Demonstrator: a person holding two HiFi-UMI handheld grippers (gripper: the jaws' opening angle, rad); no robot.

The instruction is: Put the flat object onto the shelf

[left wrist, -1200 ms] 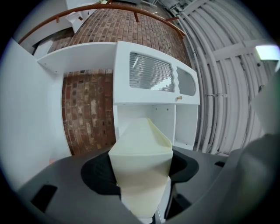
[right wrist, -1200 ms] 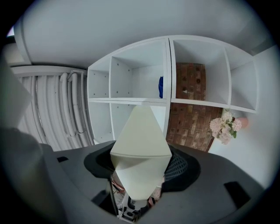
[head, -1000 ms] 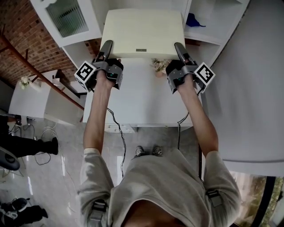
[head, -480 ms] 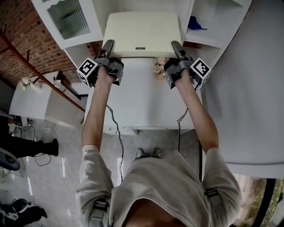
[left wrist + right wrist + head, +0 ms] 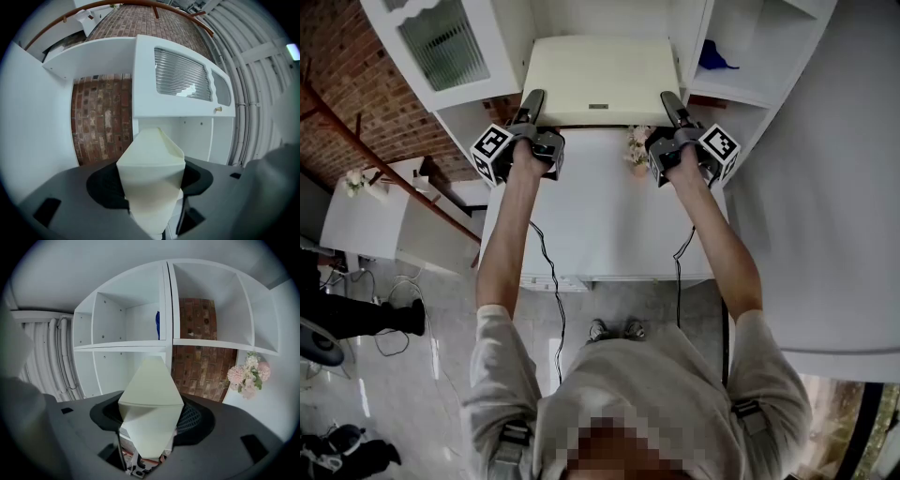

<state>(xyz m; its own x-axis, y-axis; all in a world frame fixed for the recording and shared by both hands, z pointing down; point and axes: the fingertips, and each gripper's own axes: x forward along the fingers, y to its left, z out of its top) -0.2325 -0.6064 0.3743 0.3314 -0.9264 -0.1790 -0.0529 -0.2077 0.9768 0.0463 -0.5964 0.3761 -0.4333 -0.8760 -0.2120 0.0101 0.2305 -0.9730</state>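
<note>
A flat cream-coloured box (image 5: 600, 80) is held level between both grippers, its far part inside the middle bay of the white shelf unit (image 5: 696, 33). My left gripper (image 5: 531, 103) is shut on its near left corner, and that corner (image 5: 149, 180) fills the jaws in the left gripper view. My right gripper (image 5: 669, 103) is shut on the near right corner, seen as a cream wedge (image 5: 150, 413) between its jaws. A small dark label sits on the box's near edge.
A white table (image 5: 600, 216) lies under the arms with a pink flower bunch (image 5: 636, 142) on it, also seen as flowers (image 5: 248, 373) at the right. A glass-fronted cabinet door (image 5: 450, 37) stands open at left. A blue object (image 5: 711, 52) sits in the right bay.
Both grippers have carried the cream box away from me, deeper into the shelf's middle bay. The grip on both corners is unchanged.
</note>
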